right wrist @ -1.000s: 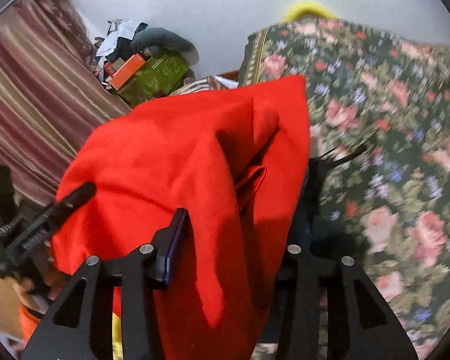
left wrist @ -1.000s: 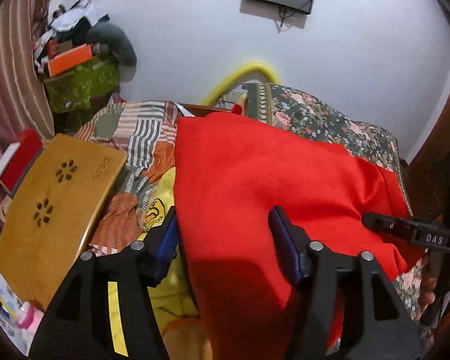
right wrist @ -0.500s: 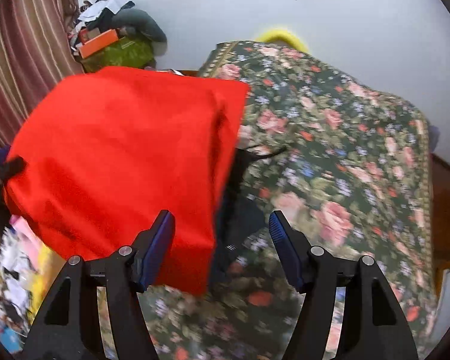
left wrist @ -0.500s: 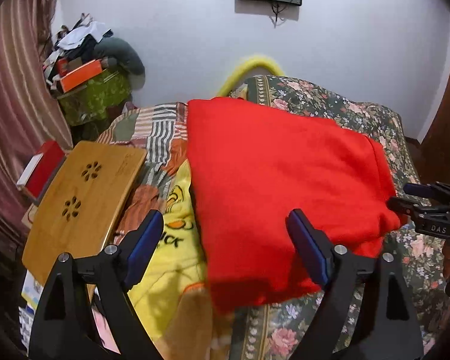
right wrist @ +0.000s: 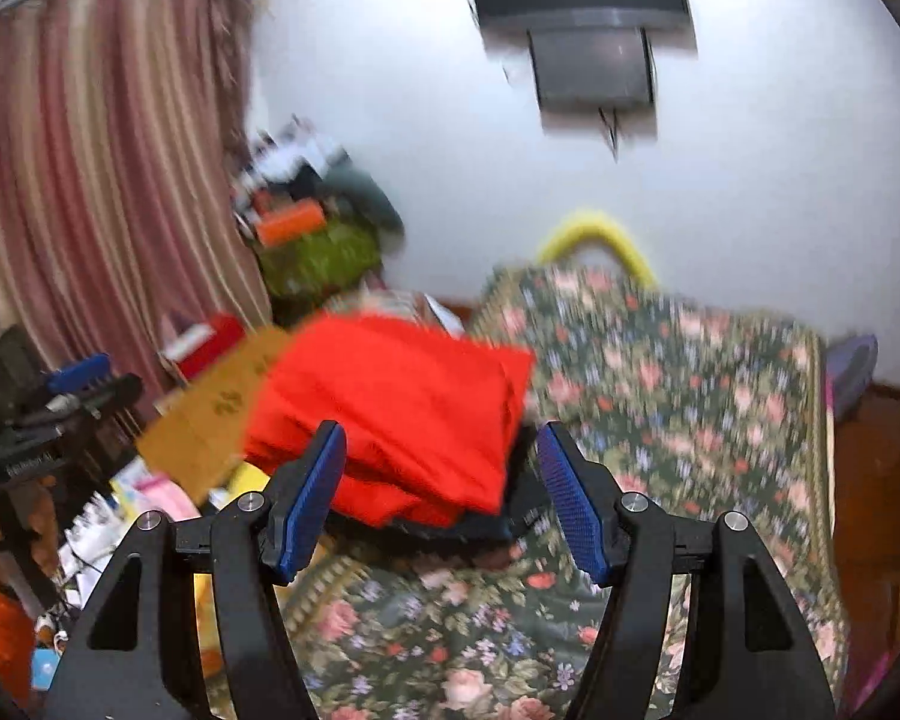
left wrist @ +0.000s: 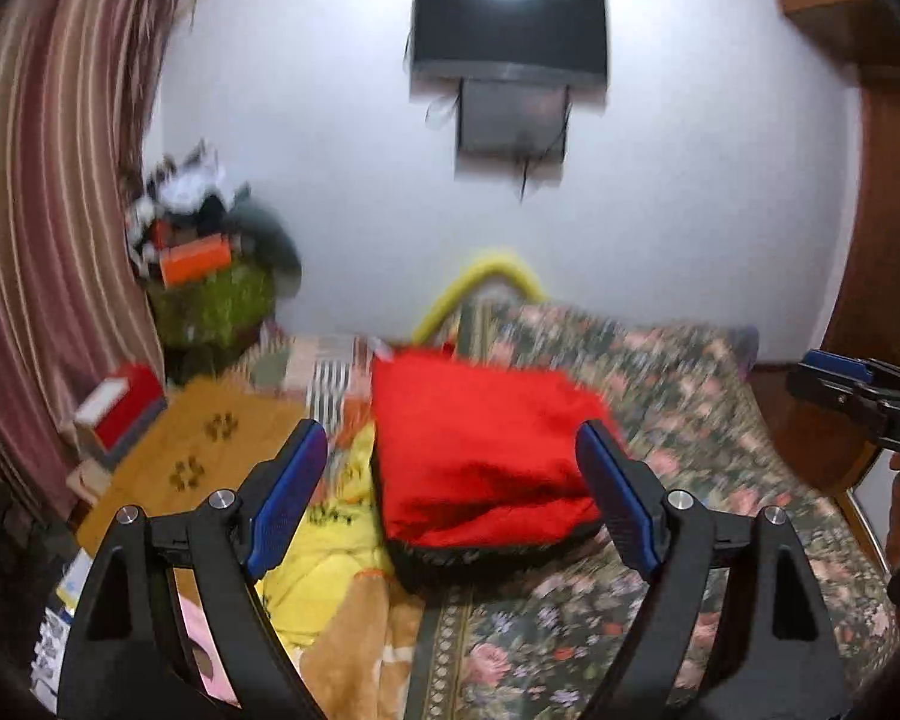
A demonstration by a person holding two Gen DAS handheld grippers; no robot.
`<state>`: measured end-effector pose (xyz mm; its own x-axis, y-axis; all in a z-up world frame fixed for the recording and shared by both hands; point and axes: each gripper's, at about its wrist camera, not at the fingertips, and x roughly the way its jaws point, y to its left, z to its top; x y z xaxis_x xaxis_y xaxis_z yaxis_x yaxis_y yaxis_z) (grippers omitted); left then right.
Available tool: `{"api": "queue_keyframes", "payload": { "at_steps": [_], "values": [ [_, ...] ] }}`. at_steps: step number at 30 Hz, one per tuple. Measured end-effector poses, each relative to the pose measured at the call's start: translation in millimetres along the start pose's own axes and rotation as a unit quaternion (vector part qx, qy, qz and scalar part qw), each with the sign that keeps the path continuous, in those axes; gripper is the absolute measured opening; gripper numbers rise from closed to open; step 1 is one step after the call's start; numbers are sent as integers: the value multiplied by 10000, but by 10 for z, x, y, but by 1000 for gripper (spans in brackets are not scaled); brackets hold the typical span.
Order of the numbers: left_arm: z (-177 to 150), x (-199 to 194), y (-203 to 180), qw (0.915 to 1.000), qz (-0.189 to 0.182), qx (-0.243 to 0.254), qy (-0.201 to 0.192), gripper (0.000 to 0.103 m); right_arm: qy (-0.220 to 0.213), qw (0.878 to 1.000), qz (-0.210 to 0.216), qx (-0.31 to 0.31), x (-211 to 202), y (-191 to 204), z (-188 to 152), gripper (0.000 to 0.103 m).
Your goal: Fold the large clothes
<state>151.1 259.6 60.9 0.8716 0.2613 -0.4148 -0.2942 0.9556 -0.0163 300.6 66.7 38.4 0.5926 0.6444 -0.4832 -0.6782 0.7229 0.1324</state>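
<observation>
2 grippers hang above the bed, both with jaws spread and nothing between the blue pads. At far left in each view a striped curtain (left wrist: 42,228) hangs, and beside it a green box (left wrist: 213,303) sits heaped with loose things: an orange carton (left wrist: 193,252), white and dark cloth; the blur hides the rest. Below that a red-and-white box (left wrist: 117,405) lies next to a wooden lap table (left wrist: 201,459) with paw-shaped cutouts. Right of the table, yellow printed fabric (left wrist: 324,552) spreads over the bed's edge. The left gripper (left wrist: 453,495) frames the task's thing, a folded red garment (left wrist: 480,450), which rests flat on the floral bedspread (left wrist: 678,396) with a dark layer showing under its near edge. Behind it a yellow hoop (left wrist: 498,270) rises against the white wall, below a dark wall-mounted screen (left wrist: 507,45).

Only the left wrist view shows the right gripper's tip at the far right edge, by a wooden door frame. Only the right wrist view shows the left gripper at its left edge with a hand (right wrist: 6,534) below it, an orange sleeve, papers and clutter on the floor, and a purple object (right wrist: 852,372) at the bedspread's far right corner. There the right gripper (right wrist: 441,501) points at the garment's near right corner, clear of the cloth.
</observation>
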Motion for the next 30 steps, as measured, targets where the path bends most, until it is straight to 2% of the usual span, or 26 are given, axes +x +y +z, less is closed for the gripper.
{"api": "queue_keyframes", "payload": {
  "at_steps": [4,7,10,13,17,19,22,24,30],
  "values": [
    [39,-708,-263,9968,-76,141,-782,85,-696,9968,385,-8,-668,233,15,62],
    [-29,-1205,-439,9914,-155,139,-1289,85,-1136,9916,618,83,-1073,326,-63,62],
    [-122,-1567,-598,9864,-197,182,-1624,85,-1455,9872,645,88,-1349,417,-168,62],
    [-246,-1852,-729,9807,-62,205,-1942,85,-1703,9839,543,1,-1545,550,-314,62],
    [-418,-2064,-870,9781,-77,204,-2068,86,-1834,9826,220,-206,-1590,688,-458,62],
    [-493,-2122,-915,9781,-37,143,-2078,90,-1881,9818,26,-271,-1602,768,-515,64],
    [-573,-2150,-955,9775,163,99,-2098,94,-1843,9827,-86,-176,-1634,793,-557,75],
    [-608,-2150,-950,9780,257,59,-2068,95,-1842,9825,-224,-177,-1645,825,-570,76],
    [-686,-2104,-869,9803,386,-127,-1931,98,-1929,9784,-677,-305,-1678,901,-590,93]
  ]
}}
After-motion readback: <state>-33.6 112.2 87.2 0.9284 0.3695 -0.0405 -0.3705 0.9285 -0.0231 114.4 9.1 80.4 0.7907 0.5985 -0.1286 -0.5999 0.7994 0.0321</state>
